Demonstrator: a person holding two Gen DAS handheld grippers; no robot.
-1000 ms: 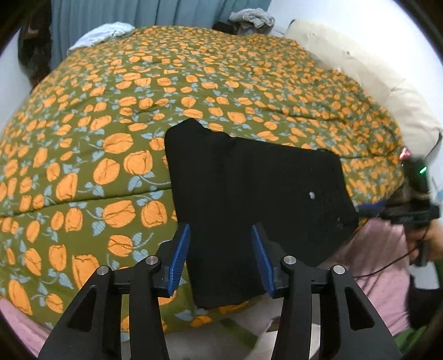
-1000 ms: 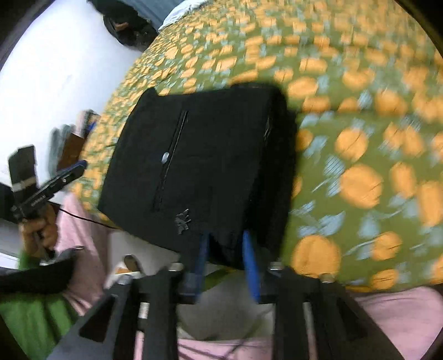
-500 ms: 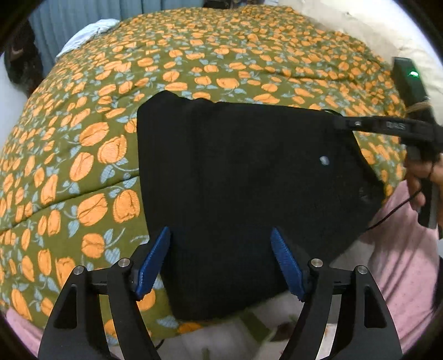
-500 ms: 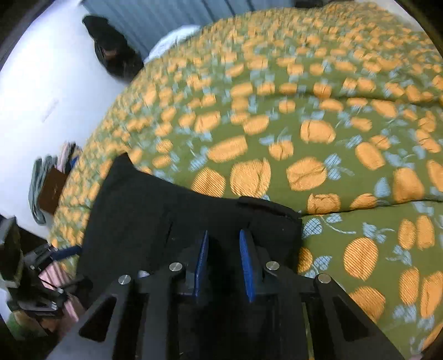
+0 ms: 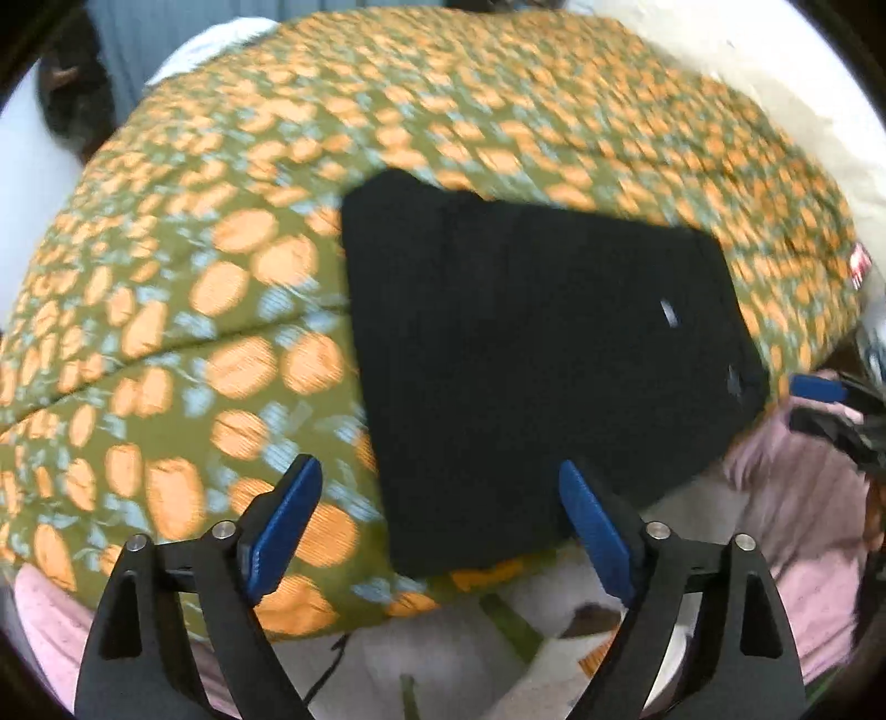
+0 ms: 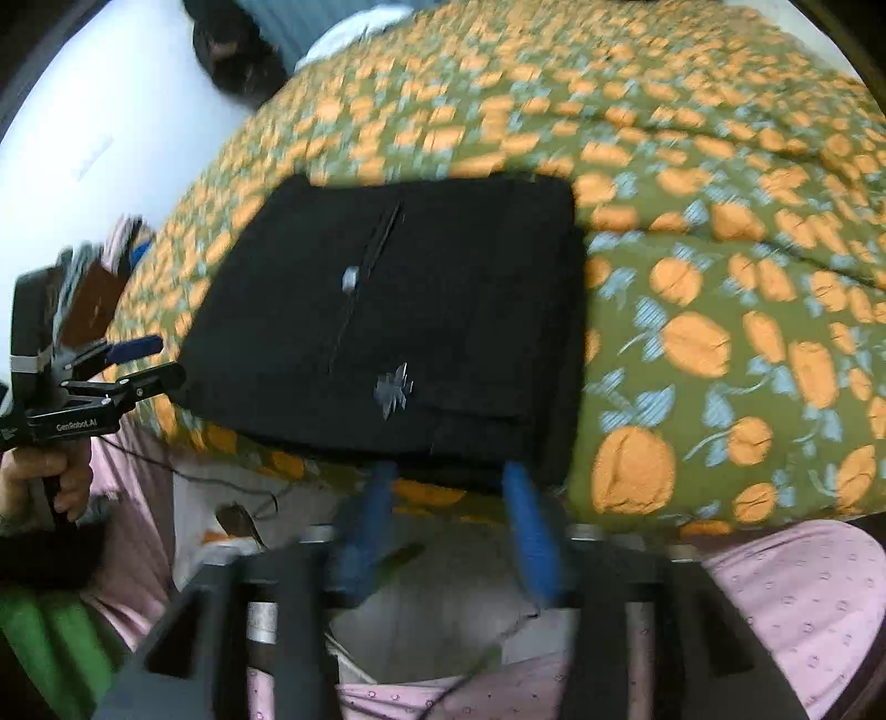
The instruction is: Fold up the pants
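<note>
Black pants (image 5: 531, 354) lie folded into a thick rectangle near the bed's front edge; they also show in the right wrist view (image 6: 398, 327), with a zip line and a small grey logo. My left gripper (image 5: 440, 526) is open and empty, pulled back from the near edge of the pants. My right gripper (image 6: 448, 520) is open and empty just off the pants' near edge, blurred. The left gripper also shows in the right wrist view (image 6: 133, 360) at the pants' left corner. The right gripper's blue tip (image 5: 819, 387) shows at the left wrist view's right edge.
The bed is covered by an olive bedspread with orange flowers (image 5: 194, 288), also in the right wrist view (image 6: 720, 277). Pink fabric (image 6: 797, 598) lies below the bed edge. White cloth (image 5: 216, 39) and a dark bag (image 6: 232, 50) lie at the far end.
My right gripper has opened, let go of the pants and pulled back off them. My left gripper stays open and has drawn back toward the bed edge. The pants rest folded.
</note>
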